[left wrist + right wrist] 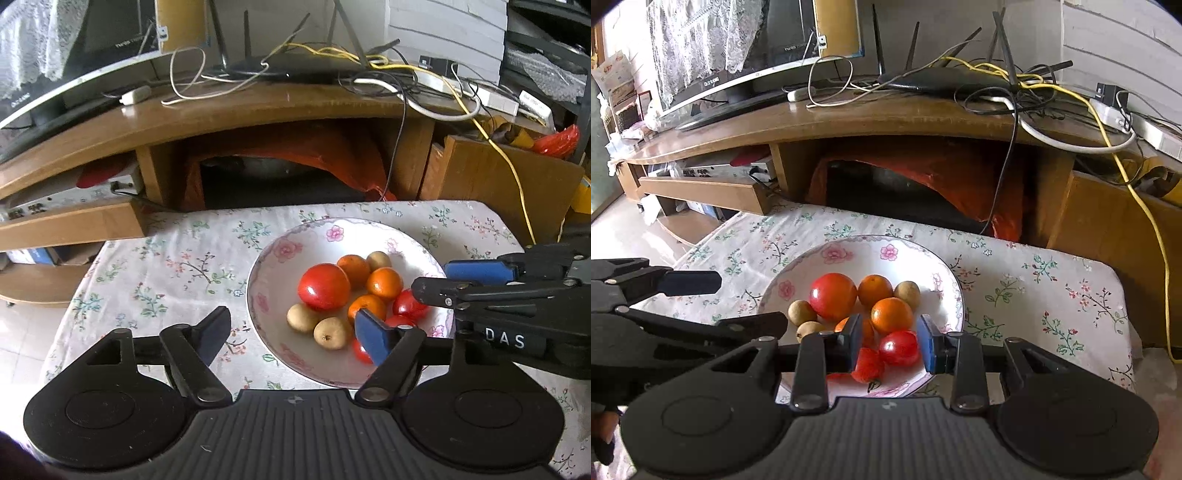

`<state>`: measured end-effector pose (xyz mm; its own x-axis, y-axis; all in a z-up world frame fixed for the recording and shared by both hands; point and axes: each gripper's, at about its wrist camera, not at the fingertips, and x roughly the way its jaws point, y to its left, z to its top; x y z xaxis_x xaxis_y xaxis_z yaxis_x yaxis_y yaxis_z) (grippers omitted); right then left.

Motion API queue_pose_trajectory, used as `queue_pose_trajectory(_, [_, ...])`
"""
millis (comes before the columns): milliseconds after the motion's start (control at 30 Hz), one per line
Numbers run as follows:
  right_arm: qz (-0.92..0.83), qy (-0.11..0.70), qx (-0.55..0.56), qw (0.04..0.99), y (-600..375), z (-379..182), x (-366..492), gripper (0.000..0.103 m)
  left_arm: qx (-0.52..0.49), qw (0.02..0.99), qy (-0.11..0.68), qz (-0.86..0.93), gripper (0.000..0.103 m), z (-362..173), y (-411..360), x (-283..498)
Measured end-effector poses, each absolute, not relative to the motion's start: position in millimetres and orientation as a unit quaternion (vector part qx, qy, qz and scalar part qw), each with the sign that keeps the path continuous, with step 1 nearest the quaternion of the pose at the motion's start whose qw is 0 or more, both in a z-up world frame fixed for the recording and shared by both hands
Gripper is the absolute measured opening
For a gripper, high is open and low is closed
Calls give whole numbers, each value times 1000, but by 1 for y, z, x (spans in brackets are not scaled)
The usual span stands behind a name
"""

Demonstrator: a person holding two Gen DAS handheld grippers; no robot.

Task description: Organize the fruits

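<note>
A white floral bowl (263,273) (849,254) on the flowered tablecloth holds a big red tomato (324,286) (833,295), three oranges (384,283) (891,314), three small brown fruits (331,333) (801,312) and several small red tomatoes (408,304). My left gripper (293,317) (738,302) is open over the bowl's near left side, holding nothing. My right gripper (890,343) (430,278) is open low over the bowl's right side. A small red tomato (899,347) sits between its pads; whether they touch it is unclear.
Behind the table is a wooden TV stand (258,110) with a TV (738,66), a router (942,83) and tangled cables. A red bag (295,151) fills its open compartment. The flowered tablecloth (166,266) extends left of the bowl and also right (1052,295).
</note>
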<state>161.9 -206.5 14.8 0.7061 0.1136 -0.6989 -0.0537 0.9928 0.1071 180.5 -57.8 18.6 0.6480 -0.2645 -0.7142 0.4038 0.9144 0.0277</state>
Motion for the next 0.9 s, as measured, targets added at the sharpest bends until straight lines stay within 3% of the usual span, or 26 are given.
queue_pose_trajectory(433, [32,371,59,926,-205,29,131,35,97,916,349,-171,92,32,-52,155])
queue_pose_trajectory(900, [27,335,97,937,-201,57,60,35,118,947,255,-155,100,60,-43,85])
